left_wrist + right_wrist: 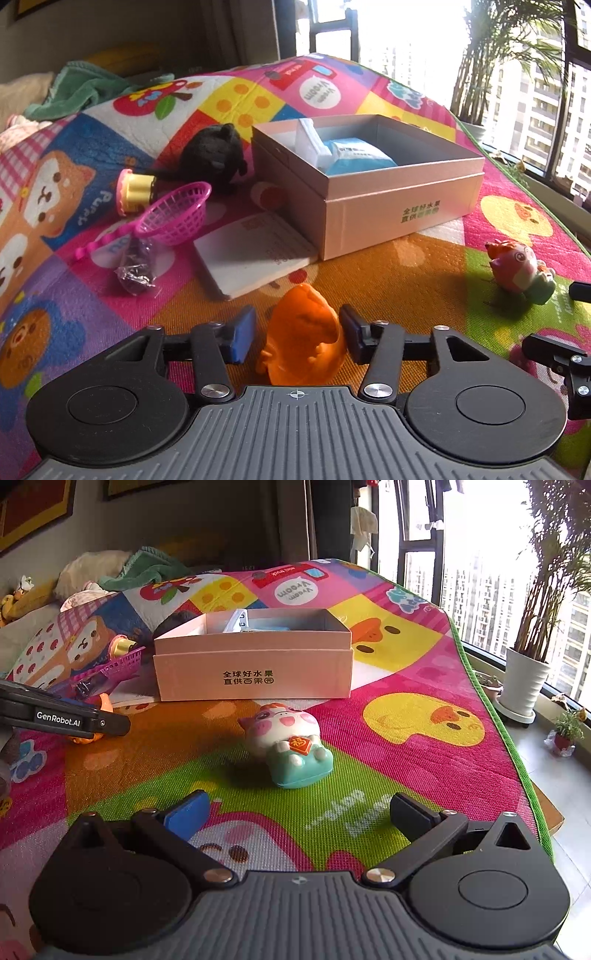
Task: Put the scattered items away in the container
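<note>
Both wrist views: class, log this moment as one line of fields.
left gripper: shut on orange toy | right gripper: open, empty | cat figure: on mat, ahead of right gripper | box: open

The box [255, 664] ahead of the right gripper reads "全球好水果 直供百果园"; the mat [369, 738] beyond says "Vroom Vroom"; the left gripper [85, 720] is marked "GenRobot.AI".

A box [373, 192] is set near the mat's [406, 280] middle, packets [354, 155] inside it. A booklet [255, 254] is laid against its left side, a net [173, 218] further left. A figurine [521, 269] is placed toward the right edge.
</note>
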Available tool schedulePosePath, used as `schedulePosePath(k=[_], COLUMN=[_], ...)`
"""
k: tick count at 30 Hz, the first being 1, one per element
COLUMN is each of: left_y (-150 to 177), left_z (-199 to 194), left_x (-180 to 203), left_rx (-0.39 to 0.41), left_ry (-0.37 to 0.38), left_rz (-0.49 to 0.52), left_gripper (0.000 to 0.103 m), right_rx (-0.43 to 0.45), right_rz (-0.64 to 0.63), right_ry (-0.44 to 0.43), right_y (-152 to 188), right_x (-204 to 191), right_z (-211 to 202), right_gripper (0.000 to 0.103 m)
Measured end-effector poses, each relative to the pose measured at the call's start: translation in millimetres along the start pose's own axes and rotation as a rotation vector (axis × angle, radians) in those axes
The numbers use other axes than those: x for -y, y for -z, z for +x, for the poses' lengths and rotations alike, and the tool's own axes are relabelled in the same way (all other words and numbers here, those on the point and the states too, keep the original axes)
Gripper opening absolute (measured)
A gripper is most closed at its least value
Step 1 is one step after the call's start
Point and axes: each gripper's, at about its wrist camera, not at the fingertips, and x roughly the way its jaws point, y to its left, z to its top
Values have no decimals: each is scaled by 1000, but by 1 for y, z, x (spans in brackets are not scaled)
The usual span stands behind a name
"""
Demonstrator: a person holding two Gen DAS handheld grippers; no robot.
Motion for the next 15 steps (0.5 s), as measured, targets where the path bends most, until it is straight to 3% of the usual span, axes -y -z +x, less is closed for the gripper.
schedulePosePath(k=[11, 15], left_y=[16, 21], left_z=[-21, -24], left_x=[24, 30], left_rx=[0, 9], left_ry=[109, 130], left_rz=[39, 46], left_gripper=[47, 54], right_rx=[0, 10], right_rz=[0, 9], right_ry=[0, -1], right_y=[0, 2], right_x=[0, 1], right_z=[0, -1], right_gripper=[103, 103])
